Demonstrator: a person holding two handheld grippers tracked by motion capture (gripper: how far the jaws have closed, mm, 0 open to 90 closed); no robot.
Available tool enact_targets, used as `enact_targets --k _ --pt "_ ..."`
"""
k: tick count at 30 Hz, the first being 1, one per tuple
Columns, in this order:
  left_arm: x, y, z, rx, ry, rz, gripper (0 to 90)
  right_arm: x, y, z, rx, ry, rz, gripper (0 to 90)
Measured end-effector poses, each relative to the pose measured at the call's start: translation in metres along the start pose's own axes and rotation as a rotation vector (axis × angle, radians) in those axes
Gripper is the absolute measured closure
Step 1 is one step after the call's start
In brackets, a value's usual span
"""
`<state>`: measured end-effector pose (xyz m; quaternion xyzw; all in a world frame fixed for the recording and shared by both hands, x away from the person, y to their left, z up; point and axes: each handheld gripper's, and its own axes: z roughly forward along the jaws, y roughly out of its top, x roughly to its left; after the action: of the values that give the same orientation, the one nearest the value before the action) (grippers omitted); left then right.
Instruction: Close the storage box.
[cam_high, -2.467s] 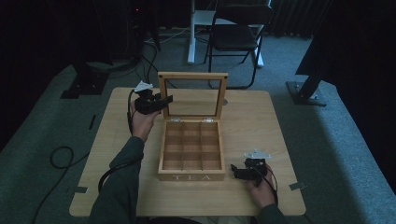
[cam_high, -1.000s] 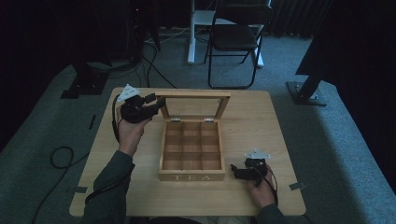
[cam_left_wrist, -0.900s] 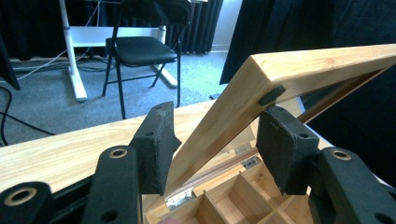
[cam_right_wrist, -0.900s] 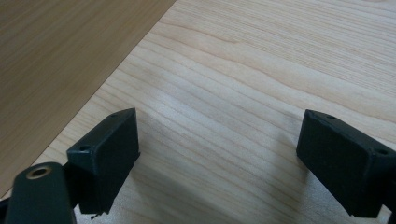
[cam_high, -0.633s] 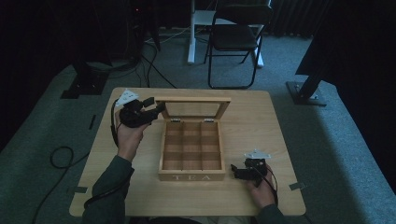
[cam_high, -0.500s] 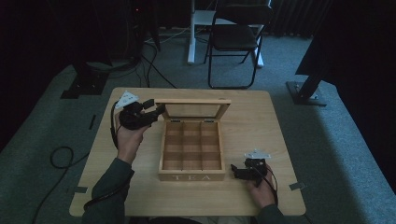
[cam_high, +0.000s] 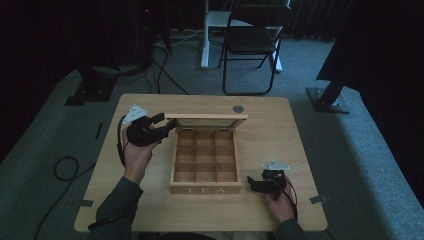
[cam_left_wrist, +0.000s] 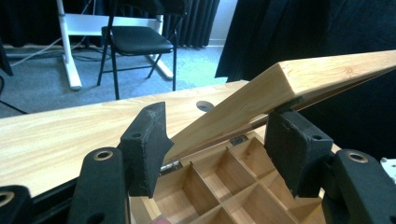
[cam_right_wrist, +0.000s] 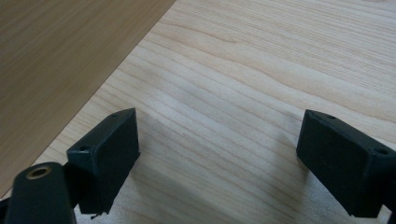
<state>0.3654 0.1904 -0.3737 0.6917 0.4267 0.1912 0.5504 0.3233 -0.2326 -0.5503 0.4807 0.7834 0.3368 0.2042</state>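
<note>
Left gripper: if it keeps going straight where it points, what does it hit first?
Most likely the lid of the tea box. Its edge already sits between the open fingers of the left gripper, which have just been opening. Depth to the frame is unclear.

Only readable thing here is "TEA", showing in pale capital letters on the front wall of the wooden box (cam_high: 205, 189) sitting on the desk (cam_high: 280, 135). Not seeing any other labels or numbers.
</note>
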Motion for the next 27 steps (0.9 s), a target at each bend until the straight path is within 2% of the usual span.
enact_targets --k 18,27 --pt "-0.006 -0.016 -0.008 0.01 -0.008 -0.009 38.5 0.0 0.0 0.0 -0.001 0.0 0.002 12.6" --pt "-0.008 -0.021 -0.011 0.018 -0.011 -0.029 38.6 0.0 0.0 0.0 0.001 0.0 0.0 12.6"
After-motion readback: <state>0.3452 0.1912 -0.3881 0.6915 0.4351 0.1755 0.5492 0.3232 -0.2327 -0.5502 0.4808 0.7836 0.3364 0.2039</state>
